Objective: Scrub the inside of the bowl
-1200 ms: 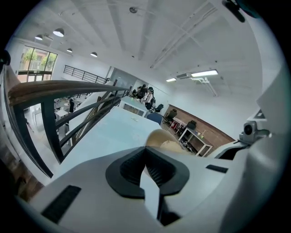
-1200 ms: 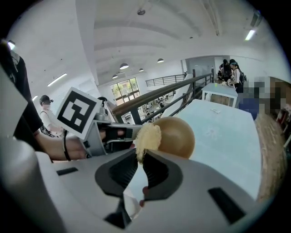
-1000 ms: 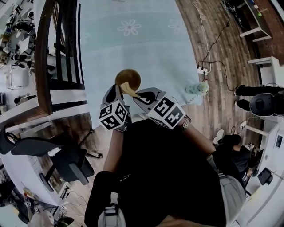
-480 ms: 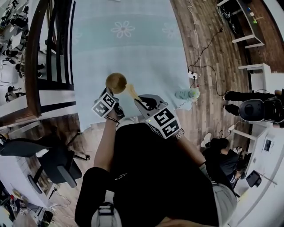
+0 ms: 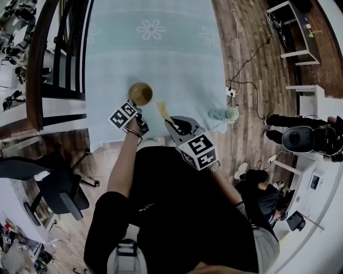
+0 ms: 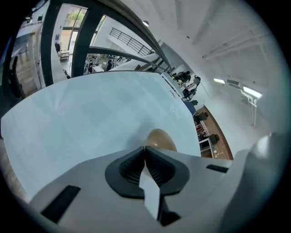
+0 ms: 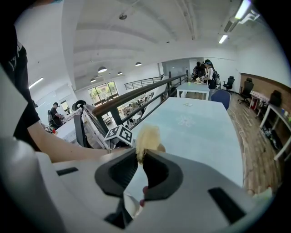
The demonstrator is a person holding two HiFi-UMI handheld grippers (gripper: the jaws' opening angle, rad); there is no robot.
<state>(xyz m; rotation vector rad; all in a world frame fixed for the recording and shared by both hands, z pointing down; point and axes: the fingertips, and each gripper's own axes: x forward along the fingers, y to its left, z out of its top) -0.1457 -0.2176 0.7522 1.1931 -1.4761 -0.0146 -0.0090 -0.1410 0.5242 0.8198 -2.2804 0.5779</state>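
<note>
A small brown bowl point(image 5: 140, 93) stands on the pale blue tablecloth point(image 5: 177, 64) near its front edge. My left gripper point(image 5: 135, 105) is shut at the bowl's near rim, and in the left gripper view the bowl point(image 6: 160, 139) shows just past the closed jaw tips point(image 6: 145, 148). My right gripper point(image 5: 167, 121) is shut on a pale yellow scrubbing sponge point(image 5: 162, 111) that sticks out of its jaws point(image 7: 140, 154). The sponge point(image 7: 148, 139) hangs to the right of the bowl, apart from it. The bowl's inside is hidden in both gripper views.
A dark wooden railing point(image 5: 53, 53) runs along the table's left side, and an office chair point(image 5: 53, 187) stands below it. On the wooden floor at the right lie a teal object point(image 5: 222, 114) and a power strip with cables point(image 5: 230, 91). White shelves point(image 5: 292, 16) stand further right.
The sponge was over the bowl a second ago; the right gripper has since drawn it out to the right and toward me. The left gripper stays at the bowl's rim.
</note>
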